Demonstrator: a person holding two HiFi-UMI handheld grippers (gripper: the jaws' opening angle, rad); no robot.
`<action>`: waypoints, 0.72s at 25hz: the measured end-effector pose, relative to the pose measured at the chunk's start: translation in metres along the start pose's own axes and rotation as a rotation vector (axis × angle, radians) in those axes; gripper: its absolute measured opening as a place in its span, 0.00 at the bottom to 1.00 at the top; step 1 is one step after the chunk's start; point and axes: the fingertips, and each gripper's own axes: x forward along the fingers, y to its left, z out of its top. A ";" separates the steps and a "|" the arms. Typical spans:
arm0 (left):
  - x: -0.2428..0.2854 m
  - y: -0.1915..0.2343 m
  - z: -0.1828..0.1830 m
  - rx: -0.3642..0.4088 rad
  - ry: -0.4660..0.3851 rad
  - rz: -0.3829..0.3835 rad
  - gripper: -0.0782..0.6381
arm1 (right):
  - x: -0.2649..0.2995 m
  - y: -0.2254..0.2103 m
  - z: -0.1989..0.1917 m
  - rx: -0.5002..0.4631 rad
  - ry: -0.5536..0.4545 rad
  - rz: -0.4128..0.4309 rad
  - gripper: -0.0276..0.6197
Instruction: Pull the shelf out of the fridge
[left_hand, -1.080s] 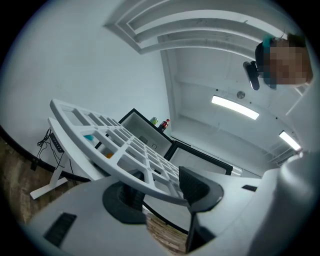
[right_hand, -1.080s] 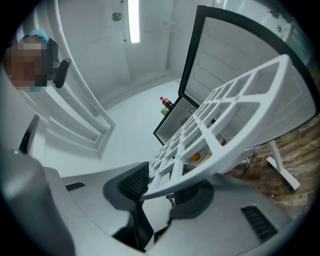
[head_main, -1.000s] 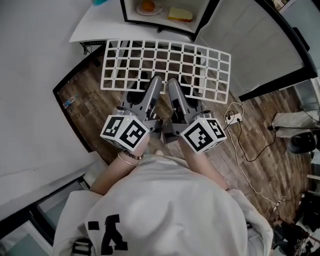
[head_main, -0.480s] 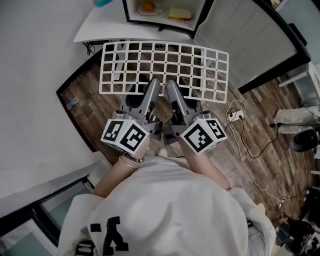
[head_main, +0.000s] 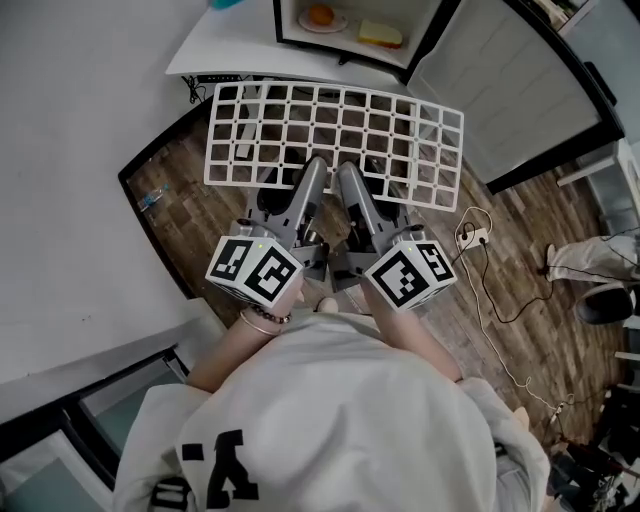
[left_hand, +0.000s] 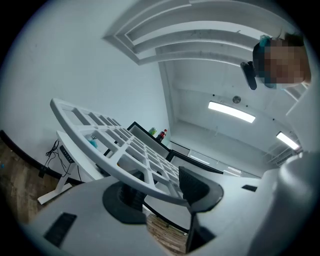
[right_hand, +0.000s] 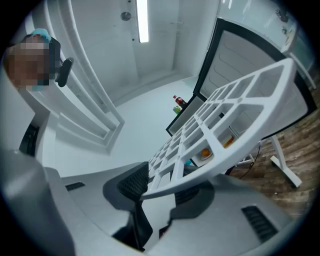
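In the head view the white grid shelf (head_main: 335, 140) hangs level above the wooden floor, fully outside the open fridge (head_main: 430, 45) at the top edge. My left gripper (head_main: 312, 172) and right gripper (head_main: 348, 178) sit side by side at the middle of the shelf's near edge, each shut on its rim. In the left gripper view the shelf (left_hand: 115, 150) runs between the pads of the left gripper (left_hand: 160, 192). The right gripper view shows the shelf (right_hand: 225, 125) clamped the same way in the right gripper (right_hand: 165, 187). Inside the fridge lie an orange (head_main: 320, 15) on a plate and a yellow food item (head_main: 382, 35).
The fridge door (head_main: 510, 90) stands swung open at the right. A white table top (head_main: 220, 50) lies left of the fridge. A power strip (head_main: 465, 238) with a trailing cable lies on the floor at right. A white wall fills the left side.
Both grippers keep their hold on the shelf. The view has shifted a little, so the fridge and shelf now sit slightly further right in the head view.
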 end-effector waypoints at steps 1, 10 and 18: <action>-0.002 0.001 0.001 -0.003 -0.001 0.001 0.39 | 0.000 0.002 -0.001 -0.002 0.002 0.001 0.28; 0.002 0.004 0.006 0.001 0.001 -0.008 0.39 | 0.006 0.004 -0.002 -0.011 0.001 -0.003 0.28; 0.006 0.008 0.002 -0.007 0.012 -0.011 0.39 | 0.008 -0.001 -0.003 -0.010 -0.001 -0.015 0.28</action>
